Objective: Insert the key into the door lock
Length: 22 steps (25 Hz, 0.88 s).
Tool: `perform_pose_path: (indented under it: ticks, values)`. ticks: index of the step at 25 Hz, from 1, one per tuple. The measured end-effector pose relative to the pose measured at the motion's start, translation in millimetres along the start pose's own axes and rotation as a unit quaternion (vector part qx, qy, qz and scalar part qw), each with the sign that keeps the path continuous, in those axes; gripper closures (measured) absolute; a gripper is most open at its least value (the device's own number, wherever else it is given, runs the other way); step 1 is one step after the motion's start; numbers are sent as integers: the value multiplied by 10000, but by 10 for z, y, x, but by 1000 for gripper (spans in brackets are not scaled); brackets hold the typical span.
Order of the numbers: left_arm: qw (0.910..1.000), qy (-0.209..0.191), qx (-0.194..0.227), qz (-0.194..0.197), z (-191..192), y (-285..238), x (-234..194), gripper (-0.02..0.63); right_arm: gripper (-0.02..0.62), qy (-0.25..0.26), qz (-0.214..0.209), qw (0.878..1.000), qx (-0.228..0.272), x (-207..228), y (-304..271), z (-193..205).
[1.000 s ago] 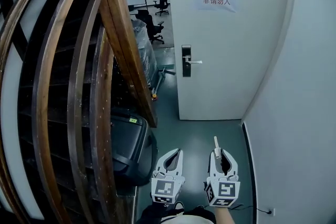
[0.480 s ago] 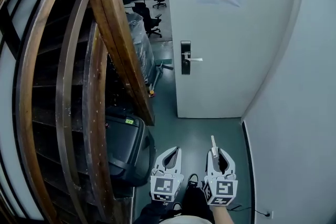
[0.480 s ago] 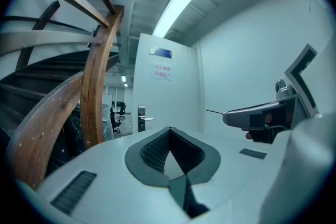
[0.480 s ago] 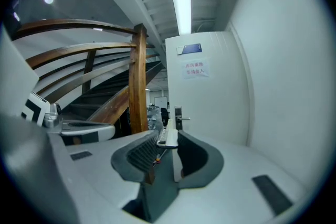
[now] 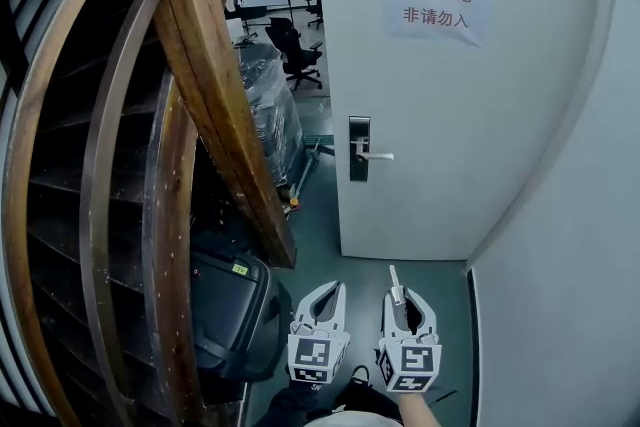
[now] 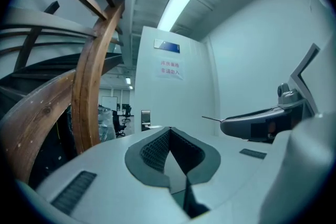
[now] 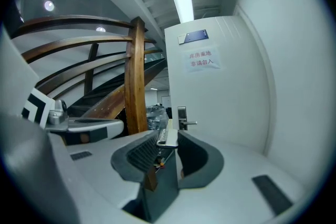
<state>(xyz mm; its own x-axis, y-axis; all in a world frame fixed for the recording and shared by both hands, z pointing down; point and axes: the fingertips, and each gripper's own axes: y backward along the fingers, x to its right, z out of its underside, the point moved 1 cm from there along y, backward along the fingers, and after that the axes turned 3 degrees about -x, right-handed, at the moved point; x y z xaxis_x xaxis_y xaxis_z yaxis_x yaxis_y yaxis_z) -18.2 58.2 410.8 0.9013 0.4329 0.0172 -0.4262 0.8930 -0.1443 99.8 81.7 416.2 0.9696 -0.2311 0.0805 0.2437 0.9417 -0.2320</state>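
The white door (image 5: 440, 105) stands ahead with its dark lock plate (image 5: 359, 148) and silver handle (image 5: 374, 155) at its left edge. My right gripper (image 5: 399, 293) is shut on a silver key (image 5: 394, 278) that points up toward the door. In the right gripper view the key (image 7: 168, 135) sits between the pads, with the lock plate (image 7: 181, 117) straight beyond and still far off. My left gripper (image 5: 338, 288) hangs beside it, shut and holding nothing. The left gripper view shows the lock plate (image 6: 145, 119) in the distance and the right gripper (image 6: 261, 121) alongside.
A curved wooden stair rail (image 5: 215, 85) fills the left. A black case (image 5: 228, 315) stands below it. A white wall (image 5: 570, 245) closes the right. Past the door's left edge lie wrapped goods (image 5: 265, 110) and office chairs (image 5: 290, 45). A paper sign (image 5: 435, 3) hangs on the door.
The door and lock have come closer and look larger in the head view. Both grippers keep the same pose, the right one still shut on the key.
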Motion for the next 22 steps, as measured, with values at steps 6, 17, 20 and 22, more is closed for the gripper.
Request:
perform_pose_path:
  ticks: [6, 17, 20, 22]
  values:
    - [9997, 29, -168, -155, 50, -538, -194, 604, 479, -36, -151, 9998, -115, 168, -645, -57]
    - [9990, 146, -423, -75, 228, -1330, -722, 604, 479, 68, -152, 9987, -484, 214, -1714, 35]
    - [9987, 164, -475, 81, 293, -1595, -930, 604, 479, 117, -108, 9982, -581, 176, -2083, 70]
    - [9984, 163, -512, 177, 350, -1770, -1088, 604, 479, 131, -13, 9979, -627, 162, -2322, 94]
